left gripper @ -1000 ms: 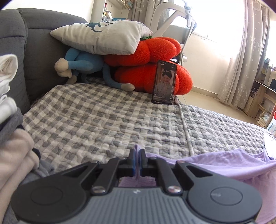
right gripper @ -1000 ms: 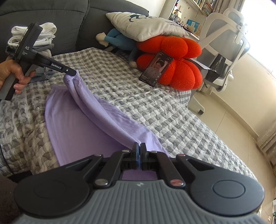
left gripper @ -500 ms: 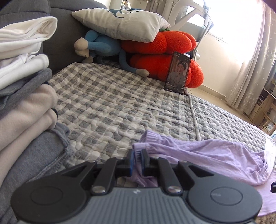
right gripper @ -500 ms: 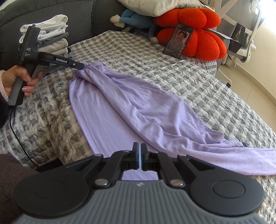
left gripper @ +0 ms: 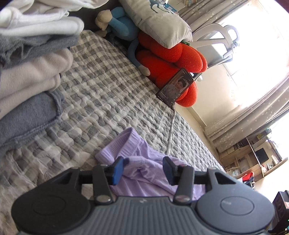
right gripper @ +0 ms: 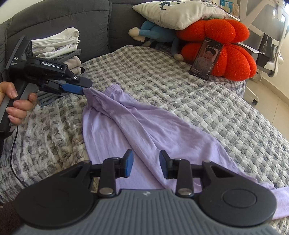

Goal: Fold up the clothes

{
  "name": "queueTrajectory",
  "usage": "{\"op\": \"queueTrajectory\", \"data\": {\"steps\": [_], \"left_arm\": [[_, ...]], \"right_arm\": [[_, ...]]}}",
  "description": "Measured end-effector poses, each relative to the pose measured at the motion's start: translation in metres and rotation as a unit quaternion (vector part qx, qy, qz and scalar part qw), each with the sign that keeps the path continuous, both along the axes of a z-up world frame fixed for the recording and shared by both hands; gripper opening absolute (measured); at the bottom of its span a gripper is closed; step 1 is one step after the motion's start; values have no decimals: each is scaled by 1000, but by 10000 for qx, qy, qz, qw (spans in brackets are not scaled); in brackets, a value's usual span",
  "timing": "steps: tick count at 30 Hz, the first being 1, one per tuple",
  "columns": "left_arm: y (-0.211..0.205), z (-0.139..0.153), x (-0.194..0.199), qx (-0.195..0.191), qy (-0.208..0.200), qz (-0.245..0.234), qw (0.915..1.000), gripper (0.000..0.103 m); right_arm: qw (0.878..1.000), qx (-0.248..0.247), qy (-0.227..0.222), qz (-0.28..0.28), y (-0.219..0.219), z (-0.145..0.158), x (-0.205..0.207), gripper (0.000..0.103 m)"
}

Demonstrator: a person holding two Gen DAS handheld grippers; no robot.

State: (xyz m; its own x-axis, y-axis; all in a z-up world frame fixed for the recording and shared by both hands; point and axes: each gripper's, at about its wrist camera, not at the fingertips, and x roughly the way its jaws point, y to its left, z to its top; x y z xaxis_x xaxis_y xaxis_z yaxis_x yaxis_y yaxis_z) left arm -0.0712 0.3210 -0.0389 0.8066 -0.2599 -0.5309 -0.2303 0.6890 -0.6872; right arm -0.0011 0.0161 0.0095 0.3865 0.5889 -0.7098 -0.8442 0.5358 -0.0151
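A lilac garment [right gripper: 137, 126] lies lengthwise on the grey checked cover [right gripper: 207, 112], one long half folded over the other. Its ribbed end [left gripper: 124, 142] is bunched just ahead of my left gripper [left gripper: 142, 170], which is open with the fabric lying loose between its blue pads [left gripper: 117, 170]. In the right wrist view the left gripper [right gripper: 84, 86] touches that end, held by a person's hand [right gripper: 16, 103]. My right gripper [right gripper: 146, 166] stands open low over the garment's near part, gripping nothing.
A stack of folded clothes [left gripper: 27, 72] stands close on the left against the dark sofa back [right gripper: 72, 19]. A phone [right gripper: 206, 59] leans on red cushions [right gripper: 229, 54], with a blue plush toy [right gripper: 155, 32] and a pillow [right gripper: 180, 12] behind. An office chair [right gripper: 271, 45] is beyond the edge.
Both grippers have gone from shut on the lilac garment to open, letting it go. The garment, held up a second ago, now lies on the cover. The left gripper has tilted and moved toward the stack.
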Motion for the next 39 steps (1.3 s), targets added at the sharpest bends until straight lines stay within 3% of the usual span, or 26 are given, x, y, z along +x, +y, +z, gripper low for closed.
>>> {"op": "queueTrajectory", "data": {"steps": [9,11,12,15,16,24,28,32,35,39], "left_arm": [[1,-9,2,-178,161,146,9996,50],[1,-11,2,-212,195,180,9994,45],[2,-12,2,-229,212,196,9993,36],[2,-15,3,-280,264,246,9990,22],[3,-13,5,-286,182,223,9992,11],[10,11,29,-294,-734,-97,9968,8],[13,17,40,181,-768,-280,9965,8],[14,11,36,610,-427,-330,9967,8],[11,7,30,1248,-118,-327,9916,8],[11,1,27,1705,186,-285,9848,8]], "right_arm": [[9992,-278,-79,290,32,-20,20,36],[9990,-285,-70,346,31,-23,19,27],[9989,-286,-79,368,31,-25,18,11],[9988,-213,-91,430,28,-23,13,3],[9988,-183,-145,441,26,-21,11,2],[9979,216,-528,299,11,2,-6,2],[9966,364,-646,352,5,12,-18,2],[9962,260,-586,594,10,8,-27,2],[9959,71,-469,771,17,-1,-31,2],[9959,-144,-219,869,23,-13,-32,2]]}}
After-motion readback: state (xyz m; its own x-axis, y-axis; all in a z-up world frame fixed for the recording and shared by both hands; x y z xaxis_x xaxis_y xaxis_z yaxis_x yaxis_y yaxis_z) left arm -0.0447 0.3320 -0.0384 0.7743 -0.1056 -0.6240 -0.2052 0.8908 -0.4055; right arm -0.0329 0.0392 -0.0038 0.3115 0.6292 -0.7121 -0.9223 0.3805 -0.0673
